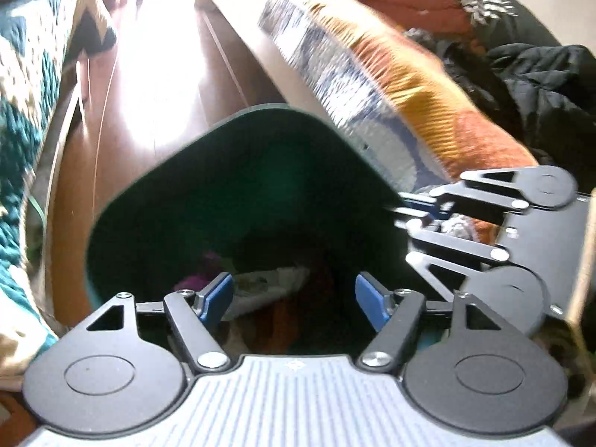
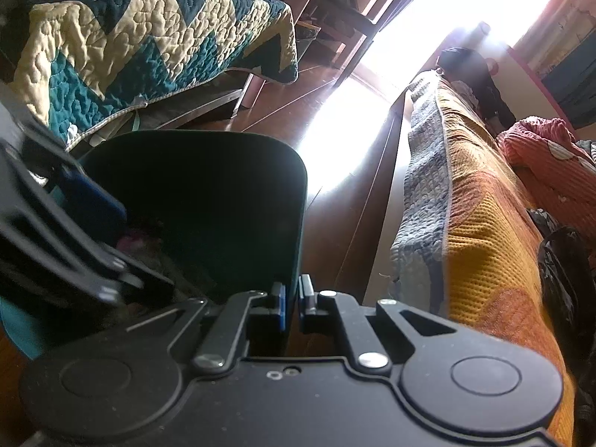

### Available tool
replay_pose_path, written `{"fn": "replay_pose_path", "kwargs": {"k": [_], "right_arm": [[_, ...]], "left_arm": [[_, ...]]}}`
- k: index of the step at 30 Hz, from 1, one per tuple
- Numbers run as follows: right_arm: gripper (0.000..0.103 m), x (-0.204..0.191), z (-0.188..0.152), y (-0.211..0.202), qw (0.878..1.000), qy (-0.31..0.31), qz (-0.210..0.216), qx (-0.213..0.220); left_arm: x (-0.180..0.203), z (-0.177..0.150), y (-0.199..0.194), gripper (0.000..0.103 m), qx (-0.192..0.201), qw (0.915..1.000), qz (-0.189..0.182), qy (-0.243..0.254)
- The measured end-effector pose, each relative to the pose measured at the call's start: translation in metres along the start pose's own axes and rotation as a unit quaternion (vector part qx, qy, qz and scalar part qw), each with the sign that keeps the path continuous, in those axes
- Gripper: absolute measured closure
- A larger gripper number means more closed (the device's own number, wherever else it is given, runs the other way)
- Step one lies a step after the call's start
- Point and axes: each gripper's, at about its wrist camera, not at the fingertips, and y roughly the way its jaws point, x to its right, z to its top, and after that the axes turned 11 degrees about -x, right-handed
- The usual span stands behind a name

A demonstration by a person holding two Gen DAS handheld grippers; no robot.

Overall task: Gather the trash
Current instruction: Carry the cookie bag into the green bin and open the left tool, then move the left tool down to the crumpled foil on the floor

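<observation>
A dark green bin (image 1: 223,186) stands on the wood floor between two beds. Inside it lie crumpled trash pieces (image 1: 268,283), white, purple and orange. My left gripper (image 1: 294,300) is open and empty, its blue pads held over the bin's mouth. My right gripper (image 2: 293,300) is shut on the bin's right rim (image 2: 298,223); it also shows in the left wrist view (image 1: 417,210) at the bin's right edge. The left gripper shows blurred in the right wrist view (image 2: 85,201) over the bin.
A bed with a teal and cream quilt (image 2: 130,48) is on the left. A bed with an orange and grey blanket (image 2: 476,223) is on the right, with a red cover (image 2: 547,160) and black clothes (image 1: 536,85). Sunlit wood floor (image 2: 335,111) lies beyond.
</observation>
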Motion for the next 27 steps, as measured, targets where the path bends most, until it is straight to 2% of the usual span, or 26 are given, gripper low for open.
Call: {"fn": "replay_pose_path", "kwargs": {"k": [4, 12, 14, 19, 24, 25, 26, 27], "right_arm": [[0.097, -0.001, 0.001, 0.0, 1.0, -0.001, -0.001, 0.0], [0.097, -0.001, 0.001, 0.0, 1.0, -0.001, -0.002, -0.001], [0.097, -0.001, 0.001, 0.0, 1.0, -0.001, -0.002, -0.002], [0.097, -0.001, 0.001, 0.0, 1.0, -0.002, -0.003, -0.002], [0.097, 0.001, -0.001, 0.001, 1.0, -0.001, -0.004, -0.004], [0.097, 0.002, -0.001, 0.002, 1.0, 0.0, -0.004, -0.005], [0.097, 0.002, -0.001, 0.002, 1.0, 0.0, -0.004, -0.005], [0.097, 0.002, -0.001, 0.002, 1.0, 0.001, -0.005, -0.006]], "left_arm": [[-0.003, -0.008, -0.021, 0.03, 0.008, 0.9999, 0.003, 0.007], [-0.01, -0.03, -0.048, 0.03, 0.005, 0.9993, 0.034, 0.015], [-0.016, -0.038, -0.051, 0.025, -0.002, 0.999, 0.043, 0.013], [-0.035, -0.056, -0.049, 0.022, -0.021, 0.997, 0.074, -0.006], [-0.052, -0.076, -0.026, 0.021, -0.053, 0.9917, 0.116, -0.013], [-0.055, -0.081, -0.019, 0.018, -0.062, 0.9898, 0.127, -0.011], [-0.058, -0.086, -0.01, 0.004, -0.073, 0.9877, 0.138, -0.01], [-0.062, -0.091, -0.006, 0.0, -0.067, 0.9869, 0.146, -0.016]]}}
